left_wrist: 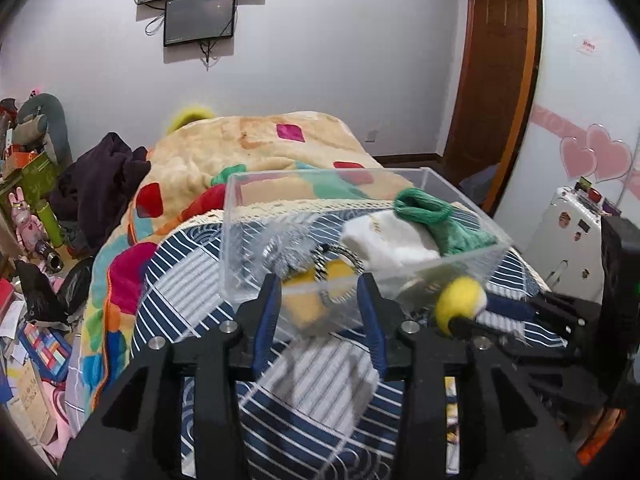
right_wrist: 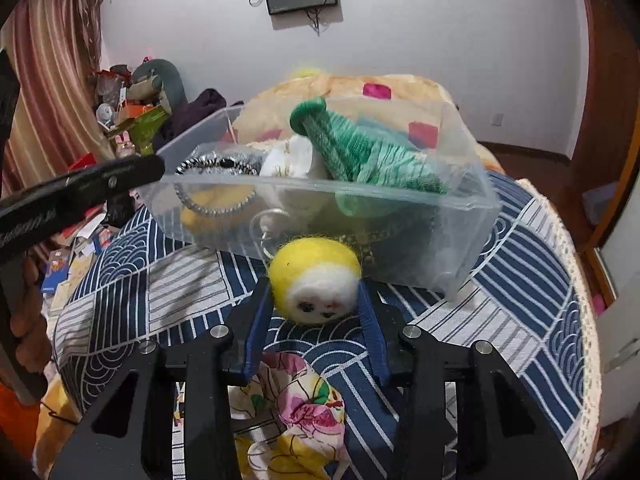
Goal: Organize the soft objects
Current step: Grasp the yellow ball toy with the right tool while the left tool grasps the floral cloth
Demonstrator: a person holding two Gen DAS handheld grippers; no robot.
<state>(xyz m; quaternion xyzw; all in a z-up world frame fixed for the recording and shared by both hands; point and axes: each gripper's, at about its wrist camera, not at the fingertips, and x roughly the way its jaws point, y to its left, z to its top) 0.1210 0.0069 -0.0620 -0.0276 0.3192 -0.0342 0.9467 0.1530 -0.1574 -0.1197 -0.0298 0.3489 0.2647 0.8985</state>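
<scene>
A clear plastic box (left_wrist: 240, 240) (right_wrist: 472, 208) stands on a round table with a navy patterned cloth (right_wrist: 520, 280). In it lie a green knitted piece (left_wrist: 432, 212) (right_wrist: 360, 152), a white soft item (left_wrist: 384, 240) (right_wrist: 292, 156) and a yellow plush with silver-black trim (left_wrist: 332, 280) (right_wrist: 216, 200). My right gripper (right_wrist: 316, 292) is shut on a yellow-and-white felt ball with a face (right_wrist: 316, 284), just in front of the box; the ball also shows in the left wrist view (left_wrist: 460, 304). My left gripper (left_wrist: 320, 304) is open and empty at the box's near wall.
A flowered cloth bundle (right_wrist: 296, 412) lies under my right gripper. A striped soft item (left_wrist: 320, 380) lies under my left gripper. Behind the table is a bed with a colourful blanket (left_wrist: 260, 148). Clutter covers the floor at left (left_wrist: 32, 320). A white suitcase (left_wrist: 568, 232) stands right.
</scene>
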